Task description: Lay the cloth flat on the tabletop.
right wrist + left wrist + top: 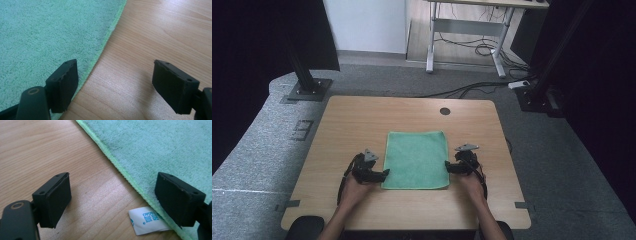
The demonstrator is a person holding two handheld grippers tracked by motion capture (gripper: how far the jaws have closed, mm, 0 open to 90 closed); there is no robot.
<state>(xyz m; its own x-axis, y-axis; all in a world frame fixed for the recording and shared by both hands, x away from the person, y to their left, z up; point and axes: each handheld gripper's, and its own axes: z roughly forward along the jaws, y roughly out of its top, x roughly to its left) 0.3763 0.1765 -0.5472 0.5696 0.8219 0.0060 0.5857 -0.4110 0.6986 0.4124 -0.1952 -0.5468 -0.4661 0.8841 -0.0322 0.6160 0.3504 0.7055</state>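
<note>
A green towel (417,159) lies flat on the wooden table (357,120), near its front edge. My left gripper (383,174) rests at the towel's left hem by the front-left corner. Its jaws are open, one over bare wood, the other over the towel (162,142), and a white care label (147,220) sticks out between them. My right gripper (448,168) stands open at the right hem near the front-right corner. In the right gripper view the hem of the towel (45,32) runs past one jaw, while the other hangs over the wood (162,30). Neither gripper (112,192) (115,75) holds anything.
A round cable hole (445,111) sits at the table's back edge. Black frame posts (304,75) stand on the carpet at the back left and back right. Farther back stands another desk (472,30) with cables under it.
</note>
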